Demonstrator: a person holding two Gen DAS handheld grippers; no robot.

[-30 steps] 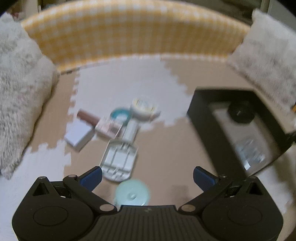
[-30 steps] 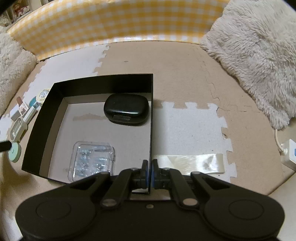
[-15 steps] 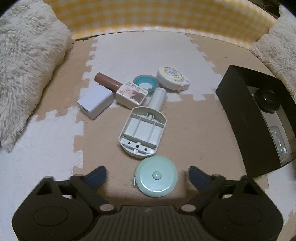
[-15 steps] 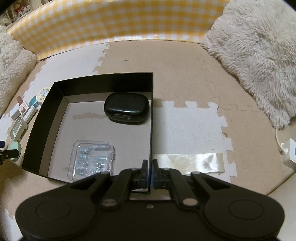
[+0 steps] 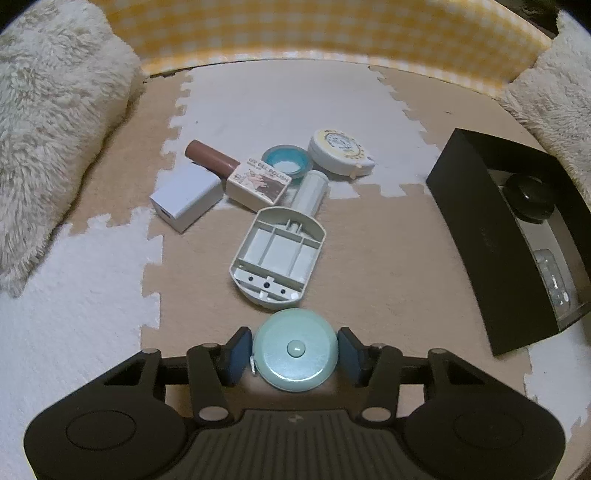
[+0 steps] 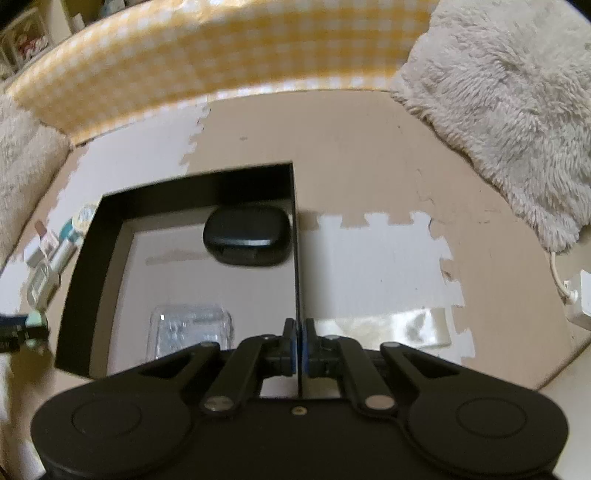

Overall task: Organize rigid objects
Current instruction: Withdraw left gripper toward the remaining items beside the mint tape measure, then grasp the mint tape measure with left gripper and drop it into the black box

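My left gripper (image 5: 294, 352) is shut on a round mint-green tape measure (image 5: 295, 349), its blue pads touching both sides, low over the mat. Beyond it lie a grey plastic tray part (image 5: 277, 256), a white tube (image 5: 309, 192), a nail polish box (image 5: 258, 182), a white charger block (image 5: 184, 201), a teal dish (image 5: 287, 161) and a cream round case (image 5: 340, 151). My right gripper (image 6: 298, 341) is shut on the right wall of the black box (image 6: 295, 236), which holds a black case (image 6: 246, 238) and a clear plastic case (image 6: 190, 326).
Fluffy cushions lie left (image 5: 48, 125) and right (image 6: 509, 110). A yellow checked wall (image 5: 314, 33) runs along the back. A strip of clear tape (image 6: 388, 326) lies on the mat right of the box. A white plug (image 6: 581, 299) sits at far right.
My left gripper moved forward and down and closed its fingers onto the mint tape measure. My right gripper kept its hold on the box wall; its view shifted slightly.
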